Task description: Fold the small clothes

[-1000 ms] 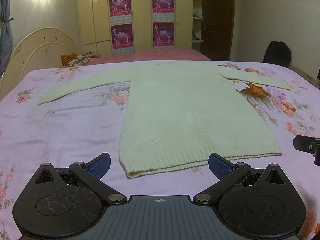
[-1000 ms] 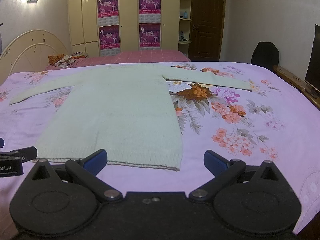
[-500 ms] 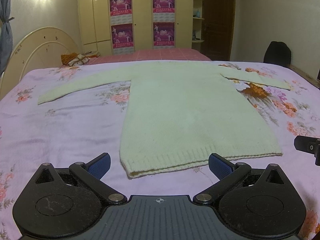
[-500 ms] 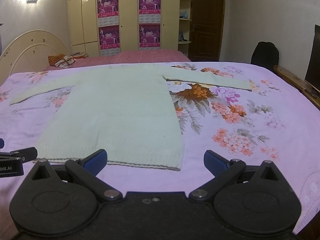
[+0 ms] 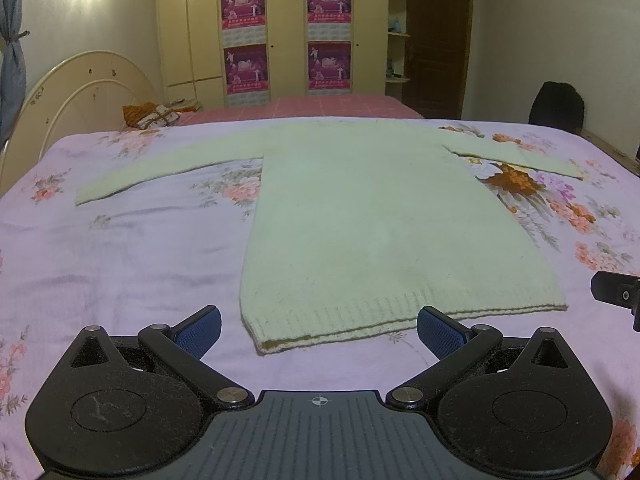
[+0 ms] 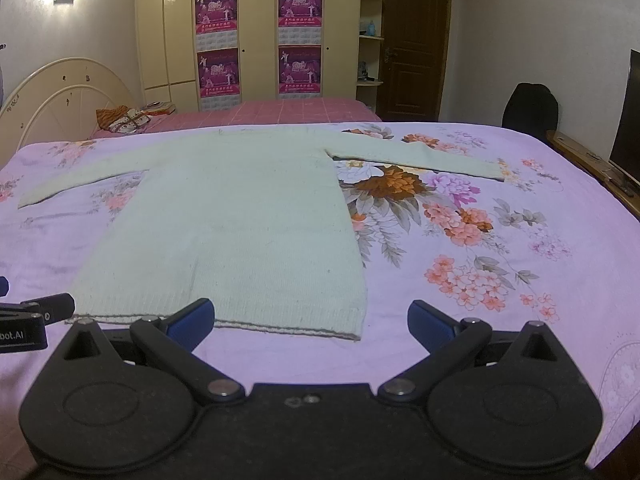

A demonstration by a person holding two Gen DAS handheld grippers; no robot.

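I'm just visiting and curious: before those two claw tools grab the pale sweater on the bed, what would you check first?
1. Sweater lies flat, both sleeves spread out: ok.
2. Left gripper open and empty: ok.
3. Right gripper open and empty: ok.
4. Hem within view in front of both grippers: ok.
5. Near left hem corner lying flat: not ok, slightly lifted.
6. Nothing resting on the sweater: ok.
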